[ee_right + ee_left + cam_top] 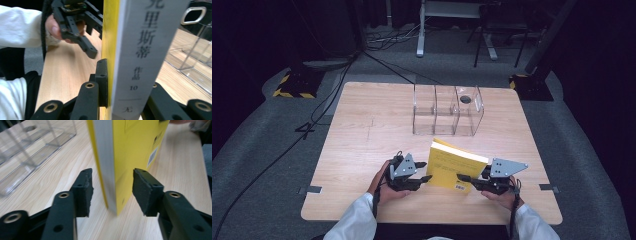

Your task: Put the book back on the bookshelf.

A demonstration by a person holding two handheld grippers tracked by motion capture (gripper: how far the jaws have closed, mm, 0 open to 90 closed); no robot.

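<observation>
A yellow paperback book (pixel 454 167) stands on edge on the wooden table (pixel 372 130), near the front. My right gripper (pixel 464 178) is shut on it at the white spine (pixel 140 62), its left pad (pixel 102 82) pressed flat on the yellow cover. My left gripper (pixel 428 171) is at the book's other end. Its jaws stand open astride the page edge (pixel 106 165). Both pads (pixel 86 192) have a gap between them and the covers.
A clear plastic organizer (pixel 447 110) with three compartments stands behind the book, toward the table's far edge. A round hole shows in the tabletop beyond it. Cables and stand legs lie on the floor past the table.
</observation>
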